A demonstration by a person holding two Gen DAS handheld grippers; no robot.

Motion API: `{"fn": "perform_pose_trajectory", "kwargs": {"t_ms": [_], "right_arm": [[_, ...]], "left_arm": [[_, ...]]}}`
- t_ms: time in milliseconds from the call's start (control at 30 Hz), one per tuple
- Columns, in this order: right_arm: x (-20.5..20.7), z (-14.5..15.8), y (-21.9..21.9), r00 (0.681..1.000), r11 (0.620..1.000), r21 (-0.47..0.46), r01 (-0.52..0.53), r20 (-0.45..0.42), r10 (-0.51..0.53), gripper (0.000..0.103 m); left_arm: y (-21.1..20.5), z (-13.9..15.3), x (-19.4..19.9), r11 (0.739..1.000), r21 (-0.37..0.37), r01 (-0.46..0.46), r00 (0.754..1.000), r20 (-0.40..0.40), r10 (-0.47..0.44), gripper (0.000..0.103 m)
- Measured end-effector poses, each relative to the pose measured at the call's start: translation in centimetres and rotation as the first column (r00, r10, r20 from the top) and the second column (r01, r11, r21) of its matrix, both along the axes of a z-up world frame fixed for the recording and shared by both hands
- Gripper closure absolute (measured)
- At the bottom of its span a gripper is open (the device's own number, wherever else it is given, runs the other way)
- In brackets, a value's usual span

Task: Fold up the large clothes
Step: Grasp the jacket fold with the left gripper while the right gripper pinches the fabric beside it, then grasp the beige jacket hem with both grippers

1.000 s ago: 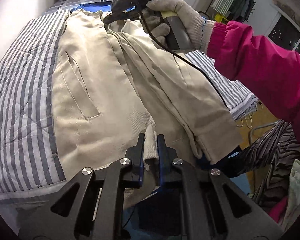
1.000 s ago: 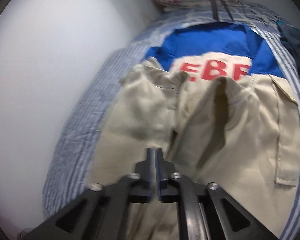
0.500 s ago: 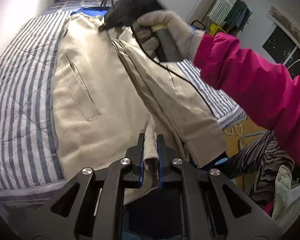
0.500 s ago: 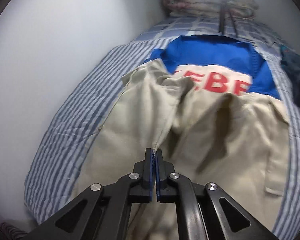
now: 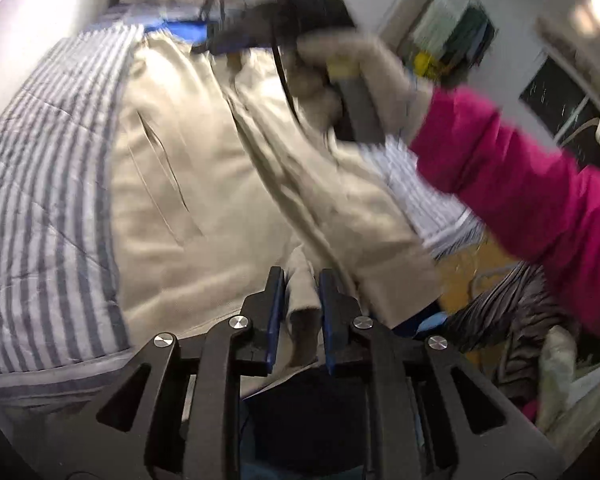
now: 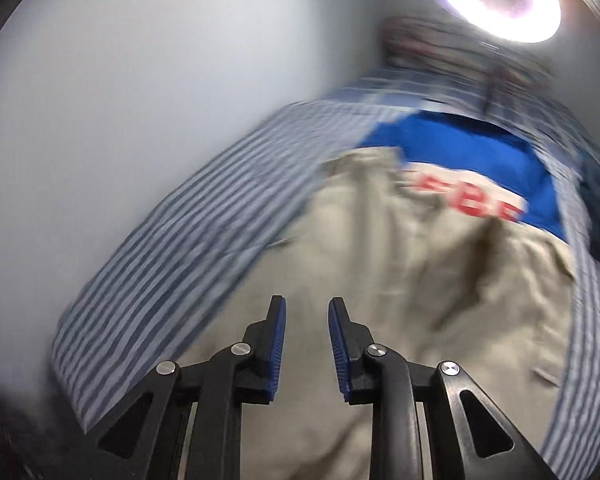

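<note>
change since earlier: the right gripper was pressed together on a fold of cloth; its jaws now are opening, spread with nothing between them. both views have blurred.
left gripper: jaws opening, a strip of beige cloth still between the pads, loosely pinched.
beige coat: spread flat on the striped bed cover, filling the middle of the bed.
coat direction: long axis runs near to far; hem end near the left gripper, far end over a blue garment with red letters.
gloved hand: right side, pink sleeve, above the coat.
</note>
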State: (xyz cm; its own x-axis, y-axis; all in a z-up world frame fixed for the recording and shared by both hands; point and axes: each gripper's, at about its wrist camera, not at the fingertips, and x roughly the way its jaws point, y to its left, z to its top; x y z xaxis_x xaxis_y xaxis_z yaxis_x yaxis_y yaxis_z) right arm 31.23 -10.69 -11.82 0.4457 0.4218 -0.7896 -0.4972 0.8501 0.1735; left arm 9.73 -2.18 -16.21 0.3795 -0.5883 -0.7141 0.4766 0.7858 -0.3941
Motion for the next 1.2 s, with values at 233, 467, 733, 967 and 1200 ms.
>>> {"fn": "perform_pose_trajectory", "kwargs": {"t_ms": [233,467,733,967,1200], "right_arm": [[-3.0,-6.7,4.8,0.984,0.973,-0.156,-0.168,-0.08,0.157,0.079],[-5.9,-0.2,-2.4,0.989,0.999,-0.004,-0.041,-0.14,0.04,0.08],[-18.8,0.6,-12.3,0.961,0.986,0.001,0.165,-0.225,-0.161,0.077],[-26.4,-2.8,-10.7,0.977,0.986,-0.12,0.12,-0.163,-0.139,0.074],[-28.0,-0.9,-14.7,0.966,0.972,-0.085,0.218,-0.125,-0.228,0.055]], "left_arm": [[3.5,0.5,0.4,0.992,-0.096,-0.078,0.997,-0.03,0.076,0.088],[4.7,-0.9,2.6,0.986,-0.017,-0.163,0.986,-0.047,0.162,0.088],[1.0,-6.2,2.4,0.98,0.179,-0.091,0.994,-0.038,0.099,0.088],[0.3,-4.9,1.0,0.969,0.236,-0.067,0.997,-0.019,0.074,0.085],[-5.0,-4.6,-2.6,0.917,0.392,0.069,0.99,0.087,-0.112,0.083]]}}
